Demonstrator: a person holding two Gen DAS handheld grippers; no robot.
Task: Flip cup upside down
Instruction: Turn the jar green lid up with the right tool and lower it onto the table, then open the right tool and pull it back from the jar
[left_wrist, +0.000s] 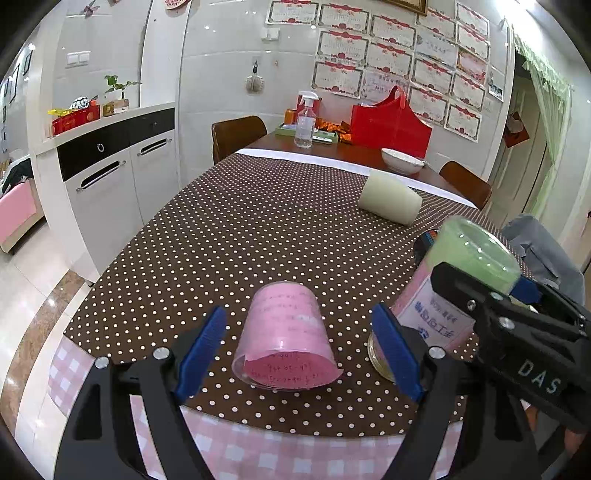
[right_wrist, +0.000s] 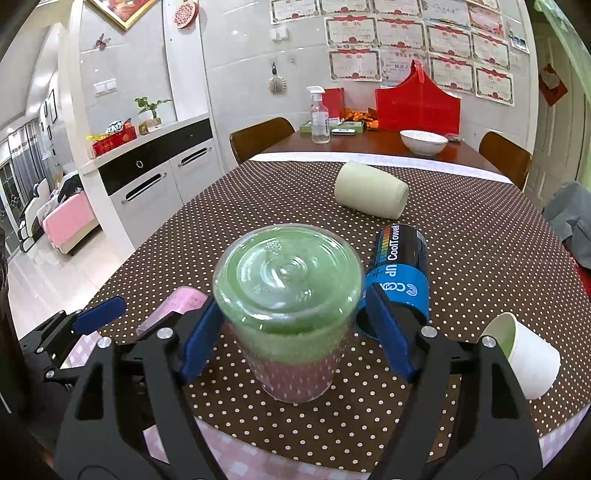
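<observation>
A clear cup with a pink paper lining (left_wrist: 286, 338) lies on its side on the dotted tablecloth (left_wrist: 240, 229), its mouth toward me. My left gripper (left_wrist: 308, 347) is open, one blue finger on each side of it, not touching. A clear cup with green and pink lining (right_wrist: 288, 306) stands upside down between the fingers of my right gripper (right_wrist: 295, 332), which is open around it; the left pad is close to the cup wall. This cup also shows in the left wrist view (left_wrist: 461, 280).
A cream cup (right_wrist: 371, 190) lies on its side mid-table. A dark blue cup (right_wrist: 400, 273) lies just right of the green one. A white paper cup (right_wrist: 521, 354) lies at the right edge. A bowl (right_wrist: 423, 142), spray bottle (right_wrist: 319, 114) and red bag (right_wrist: 417, 103) stand at the far end.
</observation>
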